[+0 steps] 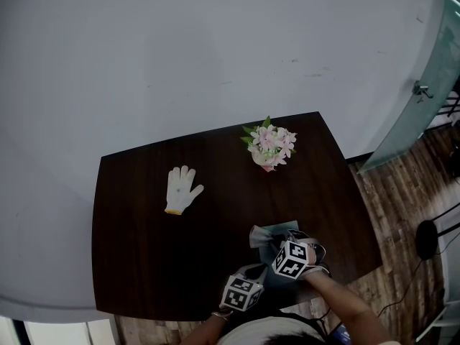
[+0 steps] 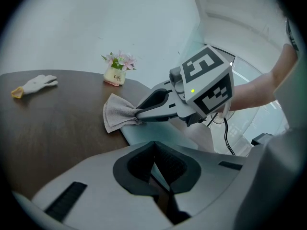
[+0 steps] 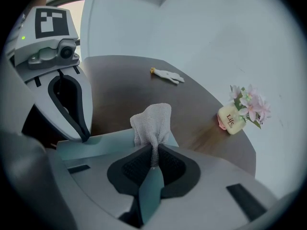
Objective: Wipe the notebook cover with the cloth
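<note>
A pale teal notebook (image 1: 277,282) lies at the near edge of the dark table (image 1: 165,257), mostly hidden under both grippers in the head view. My right gripper (image 3: 152,158) is shut on a grey cloth (image 3: 152,121), which bunches up out of its jaws. The cloth rests at the notebook's (image 3: 108,145) far end and spills onto the table. In the left gripper view the right gripper (image 2: 140,113) presses the cloth (image 2: 116,116) down at the notebook's (image 2: 160,137) far edge. My left gripper (image 2: 156,174) is shut on the notebook's near edge.
A white work glove (image 1: 181,189) lies on the table's left half. A small pot of pink flowers (image 1: 269,148) stands near the far edge. A person's forearm (image 1: 345,300) reaches in at the bottom right. Wood floor and cables lie to the right.
</note>
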A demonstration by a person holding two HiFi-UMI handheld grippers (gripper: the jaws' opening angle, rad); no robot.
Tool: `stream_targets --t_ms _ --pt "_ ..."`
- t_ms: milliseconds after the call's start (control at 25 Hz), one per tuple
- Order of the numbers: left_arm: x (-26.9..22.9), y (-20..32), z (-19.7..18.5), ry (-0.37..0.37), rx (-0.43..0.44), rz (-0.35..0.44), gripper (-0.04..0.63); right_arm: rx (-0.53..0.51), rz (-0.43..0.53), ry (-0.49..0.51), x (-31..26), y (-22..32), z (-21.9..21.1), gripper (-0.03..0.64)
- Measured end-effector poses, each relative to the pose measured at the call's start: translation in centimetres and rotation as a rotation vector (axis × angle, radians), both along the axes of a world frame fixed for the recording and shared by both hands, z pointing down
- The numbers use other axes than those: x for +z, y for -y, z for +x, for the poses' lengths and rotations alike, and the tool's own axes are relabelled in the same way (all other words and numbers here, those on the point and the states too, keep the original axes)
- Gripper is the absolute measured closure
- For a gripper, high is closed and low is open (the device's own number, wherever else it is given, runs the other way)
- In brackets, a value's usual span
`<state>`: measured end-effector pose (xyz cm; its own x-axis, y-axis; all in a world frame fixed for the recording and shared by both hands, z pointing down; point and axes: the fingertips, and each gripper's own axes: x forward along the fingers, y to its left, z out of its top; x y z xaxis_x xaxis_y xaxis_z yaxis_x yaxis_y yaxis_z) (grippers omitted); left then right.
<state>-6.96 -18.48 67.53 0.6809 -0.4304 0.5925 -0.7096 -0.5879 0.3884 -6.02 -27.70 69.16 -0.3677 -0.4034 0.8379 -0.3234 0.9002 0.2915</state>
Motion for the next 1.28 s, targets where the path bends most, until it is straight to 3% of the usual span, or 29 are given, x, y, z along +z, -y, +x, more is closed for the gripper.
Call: stream_targets --t_ms 600,1280 --pt "0.5 0.0 0.2 0.003 0.021 -0.033 0.577 0.083 0.000 -0.015 0.1 0.6 2.2 0.571" --pt "1.2 -0.3 0.7 0.056 0.077 -0.039 0.577 0.186 -0.001 -0.045 0.2 1.2 6.4 0.571"
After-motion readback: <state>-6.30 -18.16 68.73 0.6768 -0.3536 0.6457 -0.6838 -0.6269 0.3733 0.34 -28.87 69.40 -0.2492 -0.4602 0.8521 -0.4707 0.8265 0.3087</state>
